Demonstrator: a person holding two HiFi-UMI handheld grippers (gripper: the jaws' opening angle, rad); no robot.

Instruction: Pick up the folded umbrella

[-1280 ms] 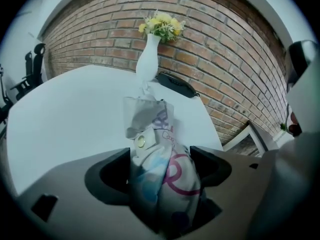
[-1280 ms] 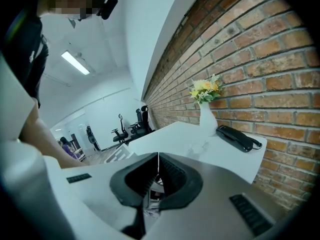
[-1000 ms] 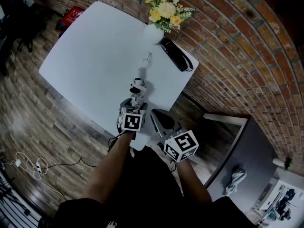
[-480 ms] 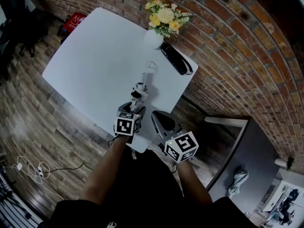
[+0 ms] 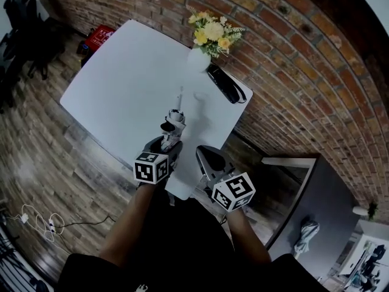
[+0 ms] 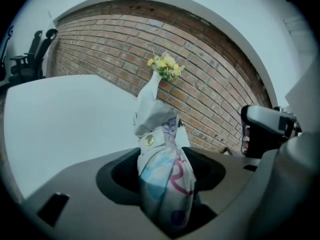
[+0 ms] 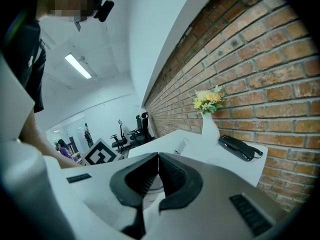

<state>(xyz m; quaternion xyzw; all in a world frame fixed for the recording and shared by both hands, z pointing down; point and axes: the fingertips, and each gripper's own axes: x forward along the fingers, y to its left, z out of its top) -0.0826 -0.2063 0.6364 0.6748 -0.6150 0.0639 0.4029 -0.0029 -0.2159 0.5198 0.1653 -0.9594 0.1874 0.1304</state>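
Note:
The folded umbrella (image 5: 174,115), pale with pink and blue print and a snap strap, points out over the white table (image 5: 115,78) towards the vase. My left gripper (image 5: 170,140) is shut on its near end and holds it off the tabletop. In the left gripper view the umbrella (image 6: 162,176) fills the gap between the jaws of the left gripper (image 6: 165,170), which have just been closing on it. My right gripper (image 5: 206,157) hovers at the table's near corner, to the right of the left one. Seen in its own view, the right gripper (image 7: 157,159) is shut on nothing.
A white vase (image 5: 197,58) of yellow flowers (image 5: 214,29) stands at the table's far corner by the brick wall. A black handset-like object (image 5: 226,84) lies beside it. A red crate (image 5: 99,35) and office chairs (image 5: 24,17) stand on the wooden floor to the left.
My left gripper has risen with the umbrella, whose far end has come up off the table. The right gripper has stayed at the near corner.

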